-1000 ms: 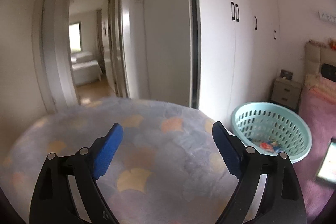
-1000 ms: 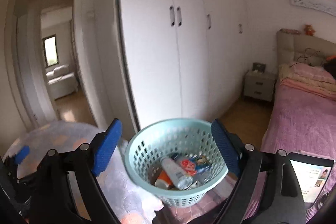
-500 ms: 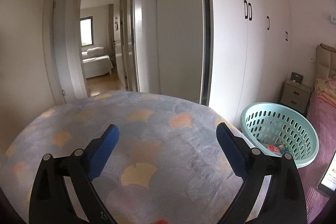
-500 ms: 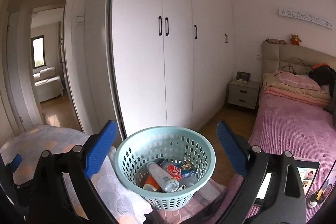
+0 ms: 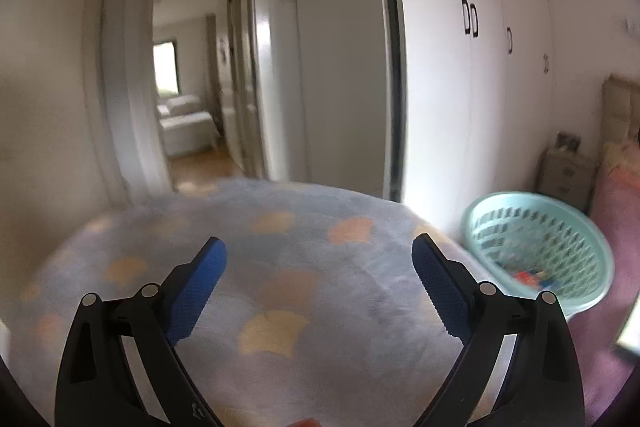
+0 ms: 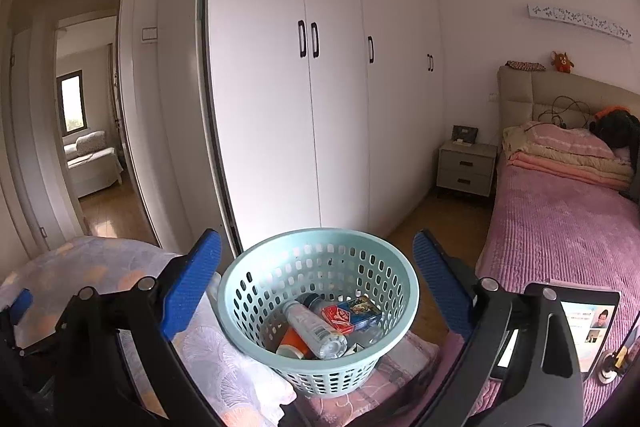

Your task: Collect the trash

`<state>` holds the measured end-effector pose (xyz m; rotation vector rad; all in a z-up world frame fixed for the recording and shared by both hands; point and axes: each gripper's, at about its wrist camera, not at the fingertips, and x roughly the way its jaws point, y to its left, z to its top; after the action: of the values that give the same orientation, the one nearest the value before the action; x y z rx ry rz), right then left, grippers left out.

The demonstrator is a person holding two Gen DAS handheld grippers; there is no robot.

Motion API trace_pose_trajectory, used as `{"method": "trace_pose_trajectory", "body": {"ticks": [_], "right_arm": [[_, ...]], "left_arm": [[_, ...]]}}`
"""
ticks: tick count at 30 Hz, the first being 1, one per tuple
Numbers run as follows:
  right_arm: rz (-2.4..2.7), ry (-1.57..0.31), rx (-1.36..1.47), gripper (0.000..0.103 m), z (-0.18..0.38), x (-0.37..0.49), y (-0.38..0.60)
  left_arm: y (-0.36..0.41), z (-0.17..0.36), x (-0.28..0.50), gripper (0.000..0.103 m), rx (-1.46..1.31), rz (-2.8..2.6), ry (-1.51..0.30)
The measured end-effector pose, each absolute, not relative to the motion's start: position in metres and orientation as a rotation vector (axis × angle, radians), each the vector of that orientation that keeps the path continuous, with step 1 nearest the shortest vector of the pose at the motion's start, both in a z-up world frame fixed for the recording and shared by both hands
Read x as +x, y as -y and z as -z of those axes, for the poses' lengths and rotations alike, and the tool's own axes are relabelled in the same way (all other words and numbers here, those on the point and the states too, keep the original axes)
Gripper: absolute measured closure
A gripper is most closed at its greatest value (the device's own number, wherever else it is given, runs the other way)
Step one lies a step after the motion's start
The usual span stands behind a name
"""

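1. My right gripper point(image 6: 316, 259) hangs just above the basket point(image 6: 256, 269), its jaws spread wide and gripping nothing.
2. My left gripper point(image 5: 319, 261) hovers over the patterned blanket point(image 5: 280, 235), jaws released too and carrying nothing.
3. To do this step well, I judge I should look the blanket over for leftovers; a small orange scrap point(image 5: 304, 422) at the bottom edge of the left view could be trash, though I cannot tell what it is. I would drop low and close squarely on it, without pinching the soft fabric.
4. The basket sits where the blanket meets the pink bed point(image 6: 560, 227). It holds the collected trash: a clear plastic bottle point(image 6: 316, 329), an orange-capped tube point(image 6: 294, 343) and a red-and-blue packet point(image 6: 350, 313), all lying loose at the bottom.
5. Beyond stand the white wardrobe point(image 6: 332, 107) and a nightstand point(image 6: 466, 169).
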<state>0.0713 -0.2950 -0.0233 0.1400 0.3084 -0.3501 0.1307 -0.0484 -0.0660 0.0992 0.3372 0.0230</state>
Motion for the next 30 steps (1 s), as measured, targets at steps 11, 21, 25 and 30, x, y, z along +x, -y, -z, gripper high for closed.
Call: {"method": "trace_pose_trajectory", "body": {"ticks": [11,21,25,30], "right_arm": [[0.303,-0.311,0.125,0.010,0.018,0.082,0.291],[0.267,-0.342,0.110,0.010,0.029,0.088,0.276],[0.267,-0.346,0.100,0.010,0.030,0.091,0.274],[0.278,-0.348,0.094,0.010,0.030,0.093,0.278]], "left_arm": [[0.051,0.060,0.125,0.009,0.150,-0.056,-0.284],[0.046,0.062,0.130,0.009,0.124,-0.039,-0.315],[0.044,0.062,0.131,0.009,0.122,-0.038,-0.318],[0.042,0.059,0.128,0.009,0.109,-0.035,-0.310]]}}
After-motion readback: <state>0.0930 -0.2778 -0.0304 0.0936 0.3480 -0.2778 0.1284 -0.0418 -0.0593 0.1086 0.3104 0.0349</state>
